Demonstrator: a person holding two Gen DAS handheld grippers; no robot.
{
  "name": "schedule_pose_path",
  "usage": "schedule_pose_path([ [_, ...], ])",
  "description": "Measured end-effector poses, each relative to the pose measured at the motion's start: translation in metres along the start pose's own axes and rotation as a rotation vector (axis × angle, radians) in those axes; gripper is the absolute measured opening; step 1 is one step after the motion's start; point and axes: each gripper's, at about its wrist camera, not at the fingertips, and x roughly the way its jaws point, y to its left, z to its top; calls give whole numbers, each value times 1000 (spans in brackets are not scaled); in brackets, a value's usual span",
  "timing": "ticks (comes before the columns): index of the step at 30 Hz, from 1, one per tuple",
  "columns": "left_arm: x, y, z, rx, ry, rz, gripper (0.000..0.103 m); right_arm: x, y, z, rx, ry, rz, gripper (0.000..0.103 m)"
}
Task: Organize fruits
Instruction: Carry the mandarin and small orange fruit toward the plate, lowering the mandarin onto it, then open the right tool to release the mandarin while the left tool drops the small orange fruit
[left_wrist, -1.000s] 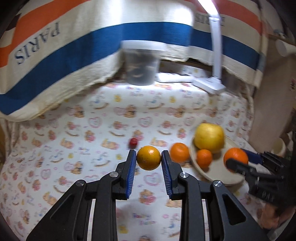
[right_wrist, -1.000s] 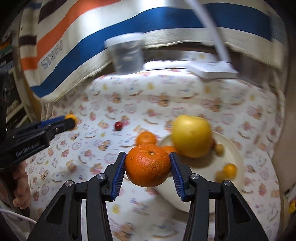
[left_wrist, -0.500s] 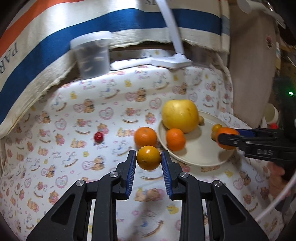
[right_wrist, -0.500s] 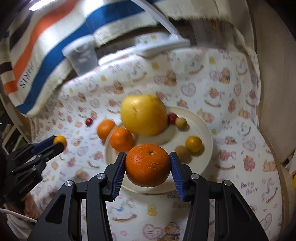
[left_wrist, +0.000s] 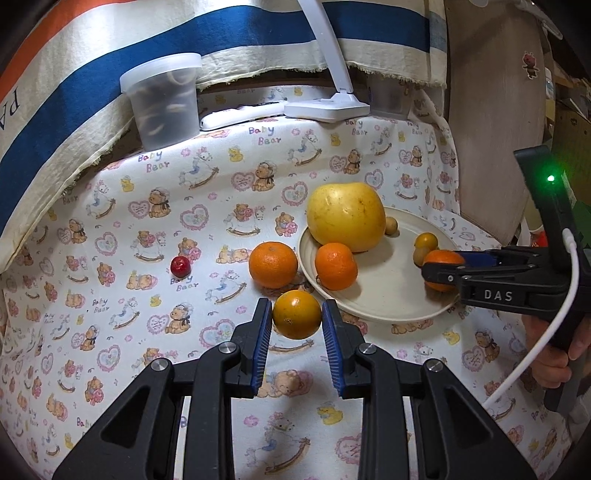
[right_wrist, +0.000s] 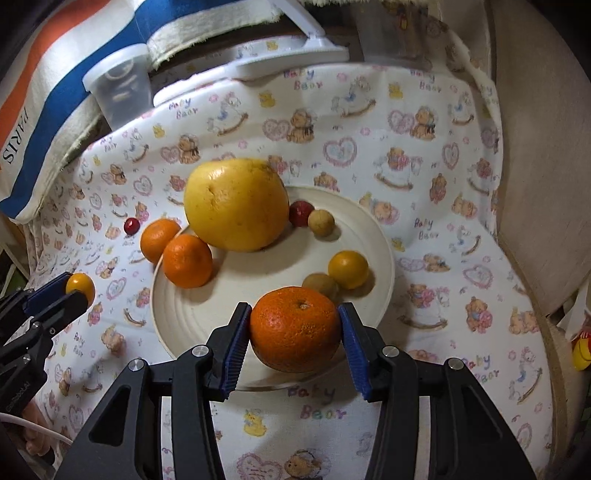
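Over the cream plate (right_wrist: 384, 266), right hand-held gripper (right_wrist: 295, 334) clamped on a big orange (right_wrist: 295, 328), low above the near rim beside two small fruits. Off the plate's left edge, left hand-held gripper (left_wrist: 296, 319) pinching a smaller yellow-orange fruit (left_wrist: 296, 314) above the surface (left_wrist: 110, 295).

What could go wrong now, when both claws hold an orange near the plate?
1. The right claw holds its orange just beside two small fruits on the plate; setting it down may knock them.
2. The pomelo and a mandarin fill the plate's left side, where the left claw would bring its orange, so it may roll off.
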Motion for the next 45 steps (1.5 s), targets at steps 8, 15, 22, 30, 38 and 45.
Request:
schedule_pose_path([
  [8,2,-12,1,20,8,-23,27,-15,-15,3,88,-79,-11,62],
  [15,20,-31,17,25,43,-69,27,-21,-17,5,91,-109,-36,62],
  [22,40,-40,28,-9,101,-135,27,-29,-21,5,100,-135,-41,63],
  [30,48,-45,28,-8,126,-144,27,-34,-25,5,110,-152,-47,69],
  [38,36,-42,30,1,81,-104,60,-35,-26,4,116,-162,-51,75],
  [45,10,-22,31,-37,-35,-64,85,-40,-18,3,73,-194,-67,80],
])
